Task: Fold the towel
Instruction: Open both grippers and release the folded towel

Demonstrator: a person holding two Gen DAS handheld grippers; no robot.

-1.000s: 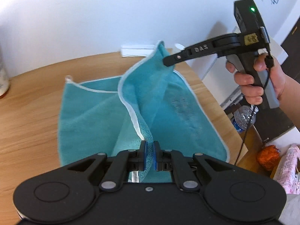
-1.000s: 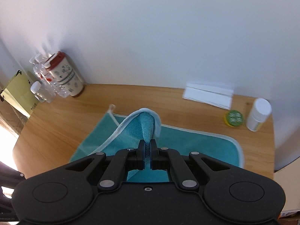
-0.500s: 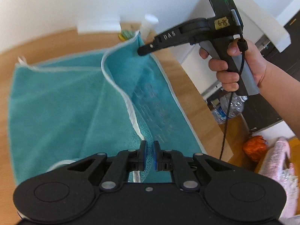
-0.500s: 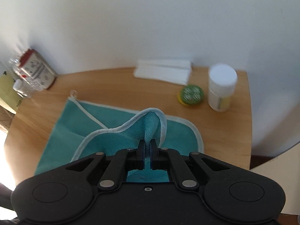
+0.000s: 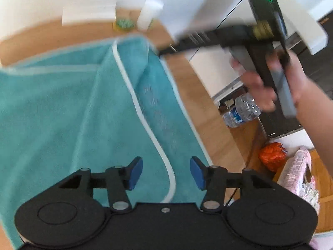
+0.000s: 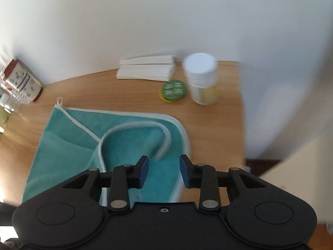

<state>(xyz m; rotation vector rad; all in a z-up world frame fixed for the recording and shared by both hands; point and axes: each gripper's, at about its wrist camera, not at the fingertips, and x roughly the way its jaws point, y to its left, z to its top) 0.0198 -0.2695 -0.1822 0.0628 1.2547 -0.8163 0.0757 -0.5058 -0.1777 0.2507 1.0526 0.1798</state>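
Note:
A teal towel (image 5: 68,114) with a white border lies on the wooden table (image 6: 218,129), one half laid over the other, so that a white hem (image 5: 145,125) runs across its top. My left gripper (image 5: 166,173) hangs open just above the towel's near edge, nothing between its blue pads (image 5: 136,173). In the right wrist view the towel (image 6: 68,145) shows a loose curled corner (image 6: 164,143) ahead of my right gripper (image 6: 164,170), which is open and empty. In the left wrist view the right gripper (image 5: 164,52) is blurred at the towel's far right corner, held by a hand (image 5: 276,89).
At the back of the table lie folded white paper (image 6: 145,68), a green round lid (image 6: 173,88) and a white bottle (image 6: 203,79). A patterned canister (image 6: 20,81) stands at the far left. Past the table's right edge, a water bottle (image 5: 241,110) and orange bag (image 5: 272,156) sit on the floor.
Both grippers were shut on towel corners; they carried the fold across to the right, then opened and let go. The towel now lies folded flat.

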